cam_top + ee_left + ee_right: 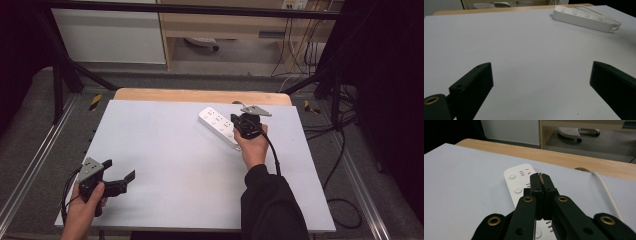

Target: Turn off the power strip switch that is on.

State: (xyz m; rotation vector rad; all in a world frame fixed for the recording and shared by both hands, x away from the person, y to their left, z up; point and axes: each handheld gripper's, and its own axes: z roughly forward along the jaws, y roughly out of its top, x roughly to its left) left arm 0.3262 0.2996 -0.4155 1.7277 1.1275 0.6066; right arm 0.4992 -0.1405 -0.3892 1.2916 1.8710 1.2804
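power strip [220, 126]: rigid, light, smooth plastic; grip across narrow sides | right gripper [541, 182] jaws closed, empty, above it | left gripper [120, 180] jaws wide open

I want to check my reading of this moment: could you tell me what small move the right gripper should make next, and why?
Probably ease straight down onto a switch button. The right gripper is shut, empty, poised above the white power strip near its round buttons.

the power strip [219, 125] is white, with round white buttons and small grey socket slots. its cable [607, 192] is white too. both grippers, left [121, 176] and right [541, 178], are black with brass-coloured screw rings. the table [165, 150] is pale grey, with a light wood edge.
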